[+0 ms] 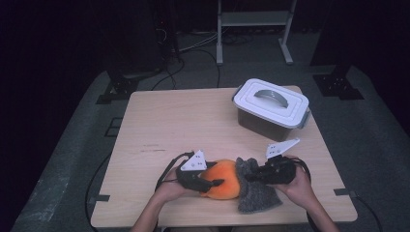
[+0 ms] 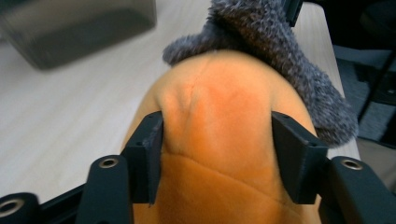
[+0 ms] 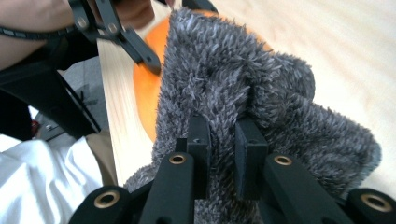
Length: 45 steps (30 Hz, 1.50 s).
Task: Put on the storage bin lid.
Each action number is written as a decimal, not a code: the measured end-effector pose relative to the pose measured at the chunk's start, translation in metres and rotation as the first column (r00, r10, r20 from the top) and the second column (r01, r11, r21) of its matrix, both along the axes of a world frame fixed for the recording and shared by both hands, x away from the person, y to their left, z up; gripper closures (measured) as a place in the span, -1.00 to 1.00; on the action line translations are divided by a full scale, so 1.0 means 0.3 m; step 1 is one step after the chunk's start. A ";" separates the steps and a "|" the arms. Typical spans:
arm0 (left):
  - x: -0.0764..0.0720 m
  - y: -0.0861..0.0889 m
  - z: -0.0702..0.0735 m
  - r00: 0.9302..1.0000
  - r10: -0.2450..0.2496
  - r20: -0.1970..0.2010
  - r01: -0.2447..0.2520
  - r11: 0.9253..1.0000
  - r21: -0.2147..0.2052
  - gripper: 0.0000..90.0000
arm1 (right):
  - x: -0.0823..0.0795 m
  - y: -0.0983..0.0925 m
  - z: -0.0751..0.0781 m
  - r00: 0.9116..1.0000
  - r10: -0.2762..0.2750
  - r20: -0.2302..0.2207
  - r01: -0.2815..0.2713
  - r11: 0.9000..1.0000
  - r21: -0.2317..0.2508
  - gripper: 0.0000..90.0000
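Here the left hand-held gripper (image 2: pixel 217 158) clamps the orange plush ball (image 2: pixel 219 140) while the right hand-held gripper (image 3: pixel 223 154) pinches the grey fuzzy cloth (image 3: pixel 261 107), likely next pulling it over or off the ball.

We see our left gripper (image 2: pixel 217 161) clamped on an orange plush (image 2: pixel 219 126), one black pad pressing into each flank. A grey fuzzy cloth (image 2: pixel 275 44) drapes over the plush's far end, on the pale wooden table (image 2: pixel 70 107).

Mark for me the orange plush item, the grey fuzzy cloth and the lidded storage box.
orange plush item (image 2: pixel 219 107), left gripper view, on its rounded top between the jaws.
grey fuzzy cloth (image 3: pixel 224 70), right gripper view, on its upper fold.
lidded storage box (image 1: pixel 270 102), high view, on the white lid beside the handle.
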<state>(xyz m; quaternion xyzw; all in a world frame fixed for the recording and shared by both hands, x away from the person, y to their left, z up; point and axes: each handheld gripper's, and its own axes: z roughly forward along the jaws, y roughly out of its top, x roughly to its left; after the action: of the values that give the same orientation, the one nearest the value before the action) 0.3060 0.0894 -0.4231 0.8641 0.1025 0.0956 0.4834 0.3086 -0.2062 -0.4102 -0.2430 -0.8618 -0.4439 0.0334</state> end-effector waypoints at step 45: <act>0.009 0.003 -0.049 0.999 0.008 -0.045 -0.006 0.999 0.034 -0.48 | -0.003 -0.016 -0.017 0.999 -0.032 -0.012 0.031 0.998 -0.045 0.74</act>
<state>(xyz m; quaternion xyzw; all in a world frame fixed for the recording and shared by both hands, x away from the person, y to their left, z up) 0.3086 0.0904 -0.4378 0.8739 0.1148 0.0793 0.4657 0.3076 -0.2110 -0.4153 -0.2601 -0.8674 -0.4233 0.0266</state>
